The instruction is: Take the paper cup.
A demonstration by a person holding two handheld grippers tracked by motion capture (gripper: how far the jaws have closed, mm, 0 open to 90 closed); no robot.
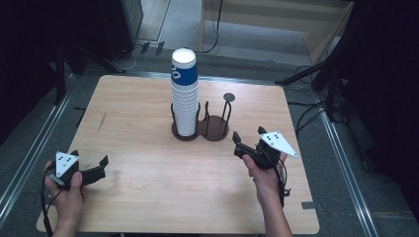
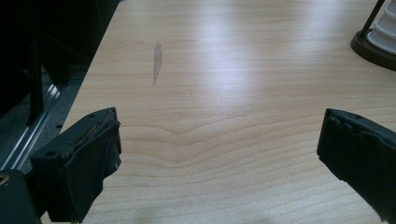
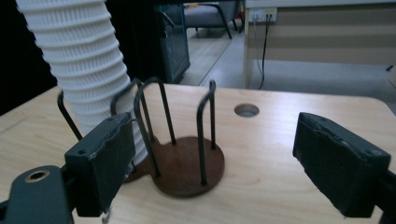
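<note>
A tall stack of white ribbed paper cups (image 1: 185, 98), the top one blue-printed, stands in the left ring of a dark two-ring wire holder (image 1: 216, 129) at the table's middle back. The holder's right ring (image 3: 187, 163) is empty. My right gripper (image 1: 248, 136) hovers just right of the holder and points at it; it is open, with nothing between its pads (image 3: 343, 168). In the right gripper view, the cups (image 3: 79, 60) rise at the left. My left gripper (image 1: 90, 158) rests low at the table's front left, open over bare wood (image 2: 219, 140).
The wooden table (image 1: 148, 187) has a small round hole (image 1: 229, 97) behind the holder and a grey smear (image 2: 157, 60) on its left part. Dark stands and cables surround the table on the floor. The holder's base edge (image 2: 373, 46) lies far right of the left gripper.
</note>
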